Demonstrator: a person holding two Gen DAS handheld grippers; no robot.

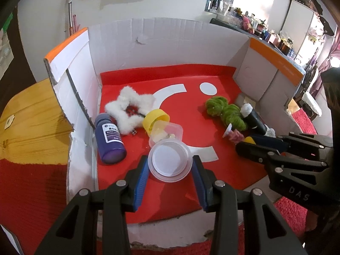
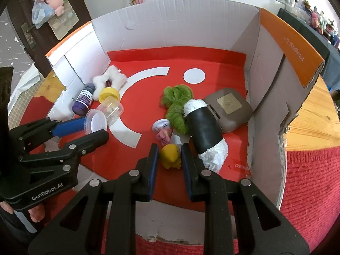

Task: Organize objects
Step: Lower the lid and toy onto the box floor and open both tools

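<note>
Left gripper has its jaws around the clear lid, looks gripped. Right gripper sits open around the yellow toy in the box; closing comes next, I'd guess

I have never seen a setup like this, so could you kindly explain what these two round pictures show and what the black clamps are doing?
No robot here: a person holds a hand-held gripper in each hand, and each carries a wide-angle camera looking along its two fingers. One picture is from the left gripper, the other from the right gripper; each also sees the other from the side.

Both reach into an open white cardboard box with a red floor. In it lie a purple plastic bottle, a fluffy white star, a clear jar with a yellow lid, a green fuzzy bundle, a black roll with white ends, a grey rounded case and a small pink figurine.

The left fingers bracket a clear round plastic lid; the right fingers bracket a small yellow toy. Whether either is firmly gripped is unclear.
</note>
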